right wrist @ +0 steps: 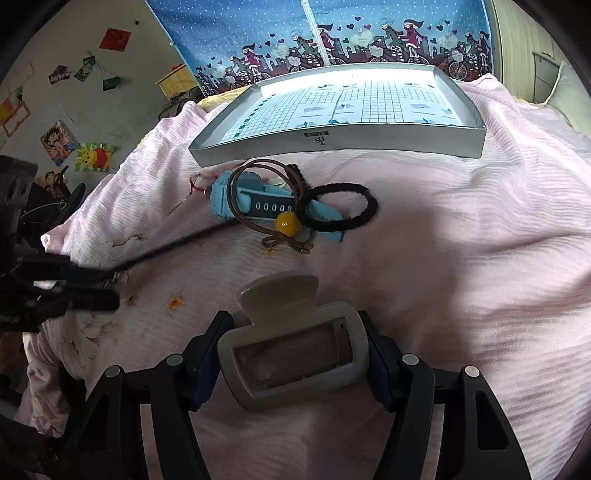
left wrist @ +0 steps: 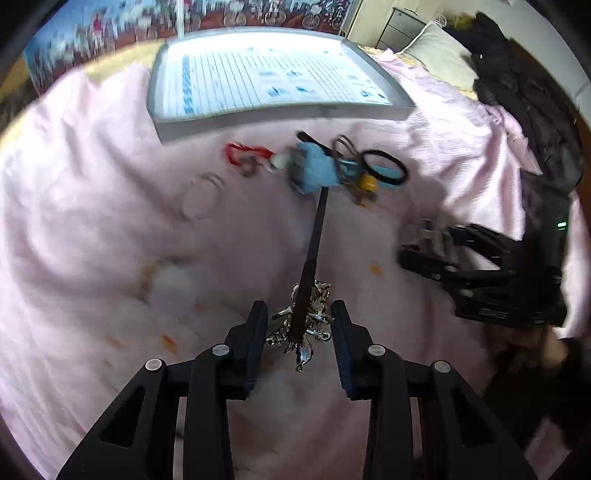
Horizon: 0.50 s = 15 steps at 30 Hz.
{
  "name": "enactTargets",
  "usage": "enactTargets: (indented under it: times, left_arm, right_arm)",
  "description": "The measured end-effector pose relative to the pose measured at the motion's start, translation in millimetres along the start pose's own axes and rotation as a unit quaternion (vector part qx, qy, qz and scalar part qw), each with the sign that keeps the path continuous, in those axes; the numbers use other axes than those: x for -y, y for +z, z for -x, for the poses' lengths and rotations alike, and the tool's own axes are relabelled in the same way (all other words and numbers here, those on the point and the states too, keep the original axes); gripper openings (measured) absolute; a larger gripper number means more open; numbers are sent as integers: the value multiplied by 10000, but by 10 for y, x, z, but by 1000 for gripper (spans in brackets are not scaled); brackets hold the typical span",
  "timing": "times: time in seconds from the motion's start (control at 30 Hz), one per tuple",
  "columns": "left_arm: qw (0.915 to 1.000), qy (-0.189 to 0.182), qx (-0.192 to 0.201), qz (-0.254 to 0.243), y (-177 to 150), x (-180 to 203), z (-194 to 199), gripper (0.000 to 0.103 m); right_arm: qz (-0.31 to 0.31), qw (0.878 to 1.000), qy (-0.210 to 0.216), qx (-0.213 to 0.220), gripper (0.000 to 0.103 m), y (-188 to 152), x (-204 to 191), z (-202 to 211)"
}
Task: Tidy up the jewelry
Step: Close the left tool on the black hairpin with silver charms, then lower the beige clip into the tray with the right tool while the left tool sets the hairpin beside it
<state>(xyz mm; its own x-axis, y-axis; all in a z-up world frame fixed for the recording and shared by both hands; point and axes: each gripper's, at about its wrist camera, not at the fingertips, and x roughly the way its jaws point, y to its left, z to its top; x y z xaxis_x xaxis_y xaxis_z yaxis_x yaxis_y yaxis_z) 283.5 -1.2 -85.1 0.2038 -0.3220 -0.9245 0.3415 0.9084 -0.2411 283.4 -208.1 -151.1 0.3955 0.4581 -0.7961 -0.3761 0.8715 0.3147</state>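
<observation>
Pink bedspread [right wrist: 443,240]; blue watch [right wrist: 258,203]

Daylight fills both views, soft and fairly bright. The left wrist view is smeared by motion blur: the grey tray [left wrist: 258,74] and the patterned curtain [left wrist: 110,33] at the top of the frame are streaked, only the near fingers stay crisp. The right wrist view is sharp. Glare whitens the tray floor [right wrist: 351,75] at upper centre. A broad soft shadow lies on the pink bedspread [right wrist: 461,229] at right. Fisheye bending curves the edges, with black vignette corners
</observation>
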Motion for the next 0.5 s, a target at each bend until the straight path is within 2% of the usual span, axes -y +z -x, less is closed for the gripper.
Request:
enactTargets:
  times: [0.2, 0.33, 0.37, 0.5]
  left_arm:
    - [9996, 1, 130, 234, -193, 153, 47, 30]
    - [9964, -291, 40, 792, -384, 162, 22, 29]
    - [9955, -327, 28, 890, -404, 161, 26, 26]
    - [9910, -356, 96, 1283, -533, 139, 143, 26]
  right_arm:
    - [-35, 9999, 104, 34, 64, -28, -12, 70]
    - [-137, 9996, 195, 129, 64, -45, -5, 150]
    - [-178, 9995, 215, 172, 64, -42, 6, 173]
    - [-326, 9987, 293, 264, 64, -30, 37, 218]
